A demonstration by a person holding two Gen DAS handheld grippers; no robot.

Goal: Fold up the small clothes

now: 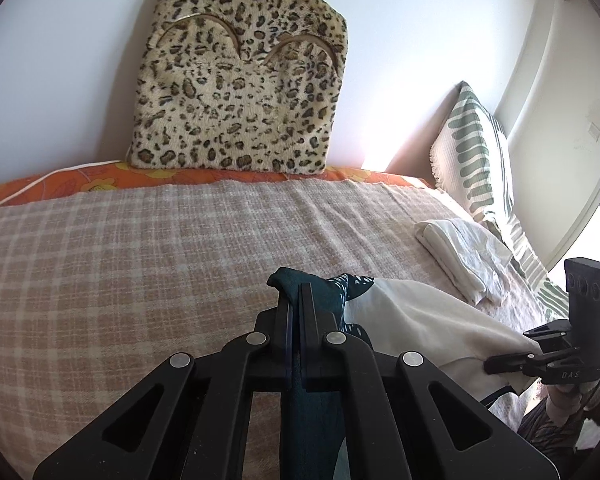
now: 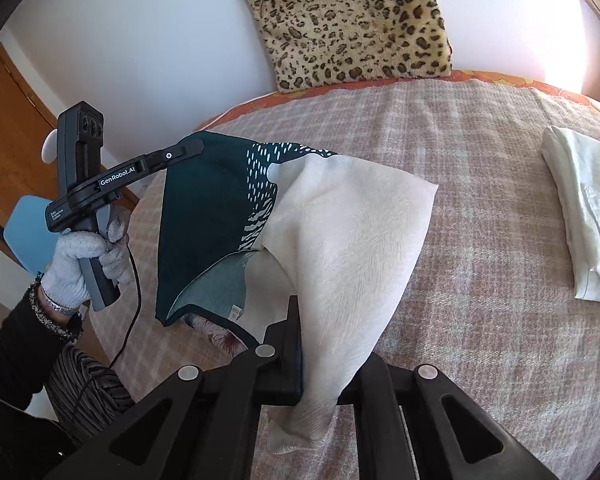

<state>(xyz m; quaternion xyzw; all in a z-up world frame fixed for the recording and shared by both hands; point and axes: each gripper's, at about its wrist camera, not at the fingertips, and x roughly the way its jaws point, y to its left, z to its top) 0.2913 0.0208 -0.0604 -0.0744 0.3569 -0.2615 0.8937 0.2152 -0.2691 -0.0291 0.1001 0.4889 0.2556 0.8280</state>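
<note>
A small garment, dark teal with a white pattern and a cream half [image 2: 340, 220], hangs stretched above the bed between both grippers. My left gripper [image 1: 296, 292] is shut on its teal corner [image 1: 288, 280], and teal cloth runs down between the jaws. The same gripper [image 2: 192, 146] shows in the right wrist view, held by a gloved hand [image 2: 76, 264]. My right gripper [image 2: 312, 320] is shut on the cream edge, and the cloth hides one finger. It appears at the right of the left wrist view [image 1: 494, 364], pinching the cream part [image 1: 412, 320].
The bed wears a pink plaid blanket [image 1: 140, 248]. A folded white cloth [image 1: 460, 256] [image 2: 580, 208] lies to the right. A leopard-print cushion [image 1: 240, 80] leans on the wall behind, and a green-striped pillow [image 1: 476, 152] stands at the far right. A wooden door [image 2: 16, 120] is at the left.
</note>
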